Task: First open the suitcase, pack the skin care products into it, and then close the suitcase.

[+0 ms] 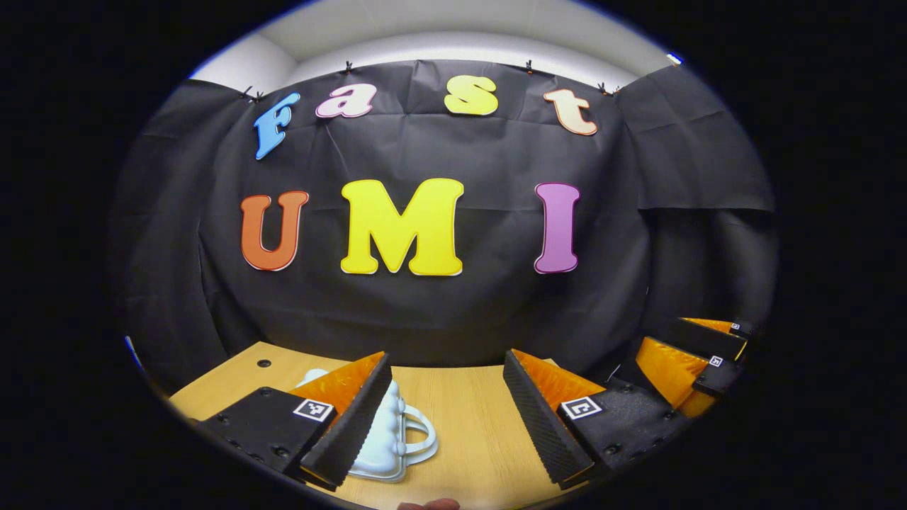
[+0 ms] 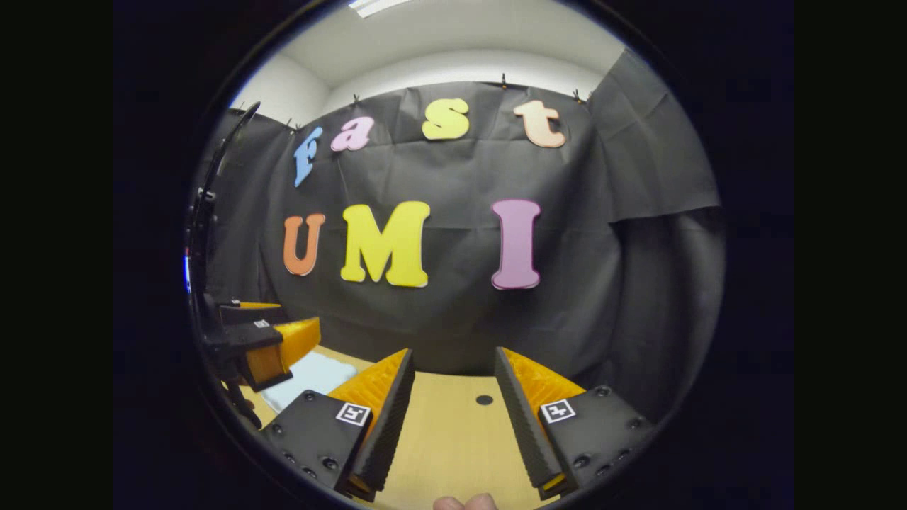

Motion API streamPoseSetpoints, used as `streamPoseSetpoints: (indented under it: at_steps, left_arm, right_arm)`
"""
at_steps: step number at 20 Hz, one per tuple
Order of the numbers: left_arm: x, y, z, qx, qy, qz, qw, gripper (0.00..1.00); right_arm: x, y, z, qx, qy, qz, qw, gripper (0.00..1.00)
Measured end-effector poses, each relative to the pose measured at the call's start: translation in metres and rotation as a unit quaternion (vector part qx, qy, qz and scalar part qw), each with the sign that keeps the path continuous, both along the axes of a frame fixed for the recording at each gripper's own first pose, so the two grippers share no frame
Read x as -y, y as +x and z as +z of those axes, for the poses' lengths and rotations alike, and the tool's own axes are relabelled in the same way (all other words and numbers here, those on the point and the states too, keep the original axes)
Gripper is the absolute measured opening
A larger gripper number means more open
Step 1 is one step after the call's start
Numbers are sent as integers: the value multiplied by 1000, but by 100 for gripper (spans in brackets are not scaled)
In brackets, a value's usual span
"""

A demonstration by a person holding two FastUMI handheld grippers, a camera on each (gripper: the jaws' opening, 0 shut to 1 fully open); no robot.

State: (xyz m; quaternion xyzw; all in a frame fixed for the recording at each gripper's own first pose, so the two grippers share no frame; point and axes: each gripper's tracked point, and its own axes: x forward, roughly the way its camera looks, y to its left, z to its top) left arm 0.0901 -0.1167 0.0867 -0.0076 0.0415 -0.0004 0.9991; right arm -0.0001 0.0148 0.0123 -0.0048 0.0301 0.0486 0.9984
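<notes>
A small pale blue suitcase (image 1: 393, 435) with a ribbed shell lies flat on the wooden table (image 1: 468, 425), its handle (image 1: 424, 433) pointing right. My left gripper (image 1: 446, 365) hovers open just above and in front of it, and the left finger (image 1: 347, 418) hides part of the case. In the right gripper view the suitcase (image 2: 312, 374) shows as a pale patch at the left, under the left gripper (image 2: 273, 340). My right gripper (image 2: 453, 358) is open over bare table with nothing between its fingers. It also appears at the far right of the left gripper view (image 1: 708, 358).
The black cloth wall stands close behind the table's far edge. Small round holes sit in the tabletop (image 1: 263, 363) (image 2: 484, 399). A person's fingertip shows at the bottom edge (image 2: 464, 503). A dark stand (image 2: 205, 234) rises at the left.
</notes>
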Motion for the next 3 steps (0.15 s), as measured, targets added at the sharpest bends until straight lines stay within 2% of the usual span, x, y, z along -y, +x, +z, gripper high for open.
streamPoseSetpoints:
  at_steps: [3]
  left_arm:
    - [-12, -10, 6, 9, -15, 19, 1000, 100]
  right_arm:
    - [-9, 0, 6, 16, -10, 4, 1000, 69]
